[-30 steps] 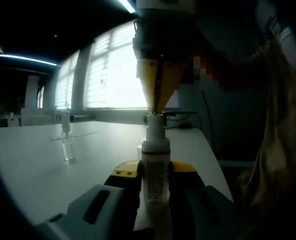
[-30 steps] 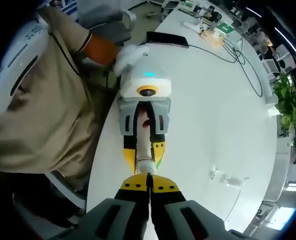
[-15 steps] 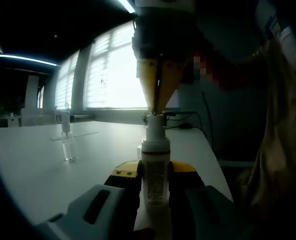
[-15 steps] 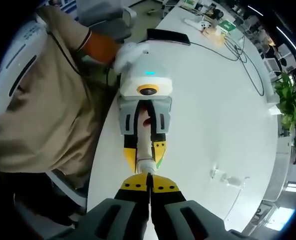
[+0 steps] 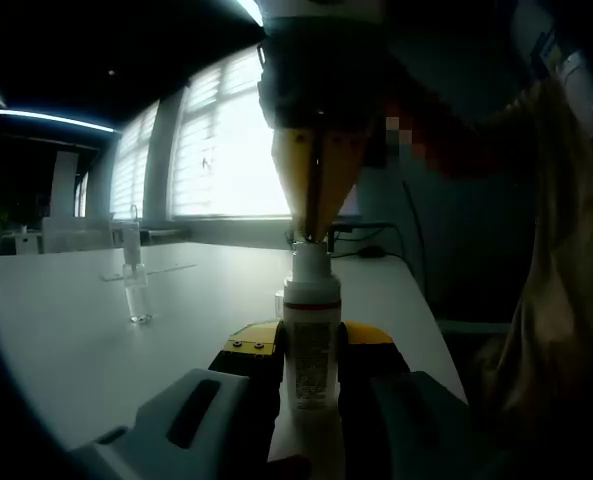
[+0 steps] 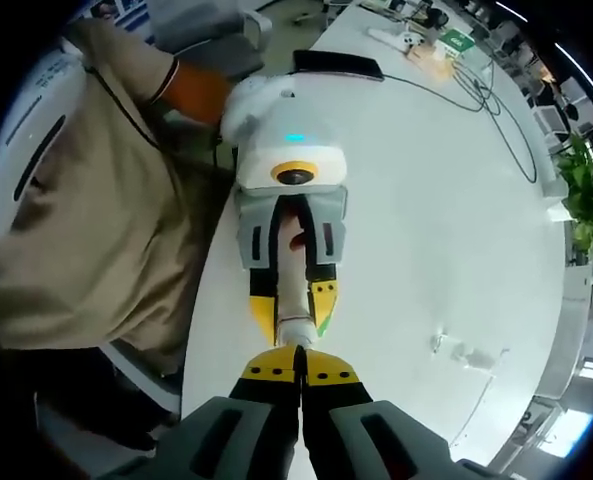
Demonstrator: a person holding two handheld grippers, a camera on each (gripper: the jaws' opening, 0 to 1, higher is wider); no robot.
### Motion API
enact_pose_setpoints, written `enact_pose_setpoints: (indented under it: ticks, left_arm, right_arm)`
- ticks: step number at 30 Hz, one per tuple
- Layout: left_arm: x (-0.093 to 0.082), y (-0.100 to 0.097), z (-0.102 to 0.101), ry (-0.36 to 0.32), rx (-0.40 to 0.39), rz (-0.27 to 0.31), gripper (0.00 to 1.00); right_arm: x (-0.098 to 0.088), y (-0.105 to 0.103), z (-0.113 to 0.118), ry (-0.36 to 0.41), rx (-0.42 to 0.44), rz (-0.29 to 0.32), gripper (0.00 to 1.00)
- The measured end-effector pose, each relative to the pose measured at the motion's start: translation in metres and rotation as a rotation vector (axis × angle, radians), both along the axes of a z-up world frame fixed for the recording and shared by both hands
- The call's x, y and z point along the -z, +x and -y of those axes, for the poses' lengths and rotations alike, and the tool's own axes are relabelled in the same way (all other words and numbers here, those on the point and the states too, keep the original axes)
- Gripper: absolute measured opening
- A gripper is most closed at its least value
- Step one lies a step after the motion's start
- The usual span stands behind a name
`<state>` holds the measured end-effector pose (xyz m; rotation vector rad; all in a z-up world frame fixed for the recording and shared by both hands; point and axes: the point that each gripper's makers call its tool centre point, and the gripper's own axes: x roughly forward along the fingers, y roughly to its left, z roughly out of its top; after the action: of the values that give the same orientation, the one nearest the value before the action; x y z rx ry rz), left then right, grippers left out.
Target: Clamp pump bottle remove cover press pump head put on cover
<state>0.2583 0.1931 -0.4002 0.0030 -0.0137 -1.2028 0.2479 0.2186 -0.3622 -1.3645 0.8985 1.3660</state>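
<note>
A white pump bottle [image 5: 310, 300] stands upright near the table's edge, with my left gripper [image 5: 311, 345] shut on its body. My right gripper [image 5: 312, 236] comes down from above, its yellow jaws shut together and their tips resting on the pump head. In the right gripper view I look straight down: my right gripper [image 6: 298, 362] is shut over the bottle [image 6: 292, 285], which sits between the jaws of the left gripper [image 6: 293, 312]. The clear cover [image 5: 136, 292] stands apart on the table, also visible as the cover [image 6: 468, 353] to the right.
The white table [image 6: 426, 200] has its near edge right beside the bottle. A person in beige clothes [image 6: 86, 220] stands at that edge. A black flat item [image 6: 336, 63], cables and small objects lie at the far end. A plant [image 6: 586, 200] stands beyond the table.
My right gripper has moved down a little onto the pump head, which sits slightly lower. The left gripper and the bottle have stayed in place.
</note>
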Motion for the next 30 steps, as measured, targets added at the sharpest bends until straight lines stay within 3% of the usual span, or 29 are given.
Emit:
enact_pose_setpoints:
  ticks: [21,30]
  left_arm:
    - [-0.0007,-0.0015,0.0025,0.000,0.000,0.001,0.12]
    - [-0.0002,-0.0015,0.0021,-0.001,0.000,0.000,0.12]
  right_arm:
    - [-0.0021,-0.0011,0.0011,0.005,-0.016,0.015,0.00]
    - [-0.0086,0.0009,0.0003,0.079,-0.017,0.055,0.00]
